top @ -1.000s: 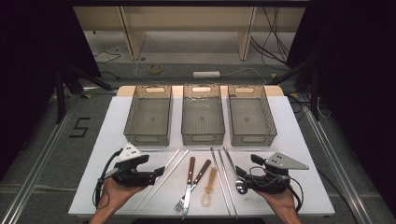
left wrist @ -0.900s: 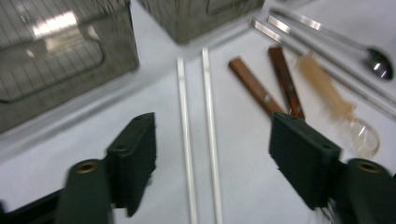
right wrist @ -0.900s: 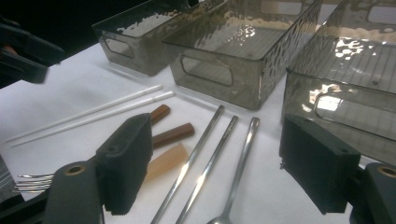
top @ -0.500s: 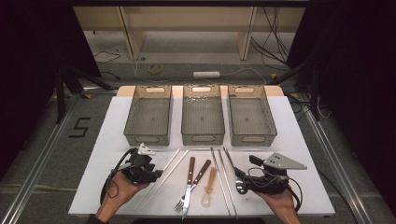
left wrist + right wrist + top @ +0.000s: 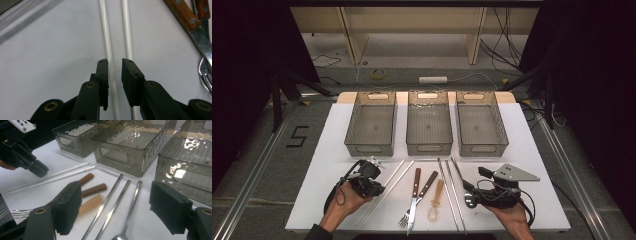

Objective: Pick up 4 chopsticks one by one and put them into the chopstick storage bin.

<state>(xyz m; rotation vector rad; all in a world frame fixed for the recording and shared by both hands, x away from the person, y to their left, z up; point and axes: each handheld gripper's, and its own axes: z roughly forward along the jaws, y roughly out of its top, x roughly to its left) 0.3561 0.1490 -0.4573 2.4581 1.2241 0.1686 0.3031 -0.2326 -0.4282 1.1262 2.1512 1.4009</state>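
Left claw (image 5: 115, 65): your jaws have just been closing, now narrowly apart, nothing pinched.
Chopsticks: two slim glossy white plastic chopsticks (image 5: 108, 42) on the white table (image 5: 50, 62); one runs between your jaws, its twin just beside.
Right claw (image 5: 115, 207): yours gapes wide.

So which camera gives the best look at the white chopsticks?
The left gripper view: the white chopsticks lie large right under the jaws. The high view shows both small; the right gripper view shows them slanted, farther off.
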